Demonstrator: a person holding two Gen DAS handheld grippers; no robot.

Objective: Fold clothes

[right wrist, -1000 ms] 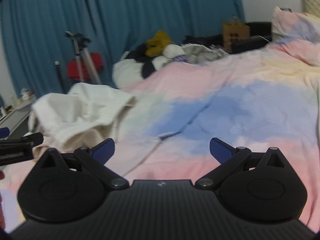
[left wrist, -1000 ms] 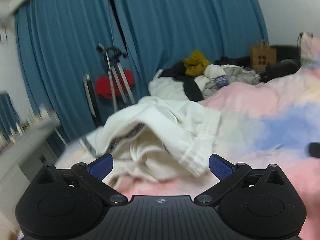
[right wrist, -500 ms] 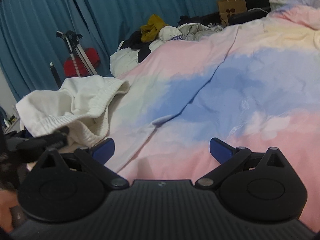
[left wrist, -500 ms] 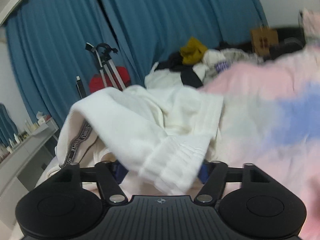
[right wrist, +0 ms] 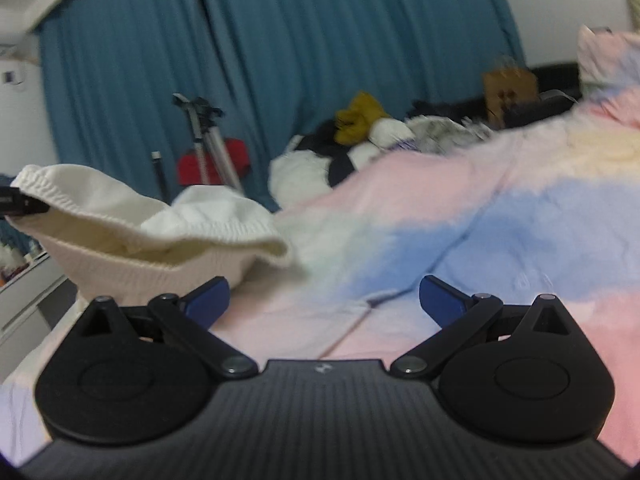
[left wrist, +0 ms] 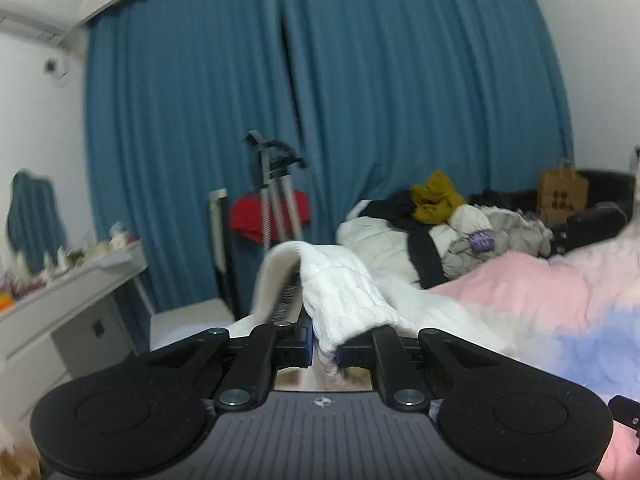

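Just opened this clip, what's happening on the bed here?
A person with handheld tongs in each hand is starting to fold laundry on a bed. The left tongs are shut on the ribbed edge of a white knit garment, lifting it off the pastel duvet. The right tongs are open and empty above the duvet, beside the garment. A pile of clothes waits farther back.

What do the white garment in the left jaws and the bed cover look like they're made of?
White garment: seems a soft knit, likely cotton or a blend; matte, with ribbed edge rows showing where the left gripper pinches it. Bed cover: looks like smooth woven fabric, matte, printed in pink, blue and pale yellow patches, lightly creased. Blur leaves the exact fibres open.
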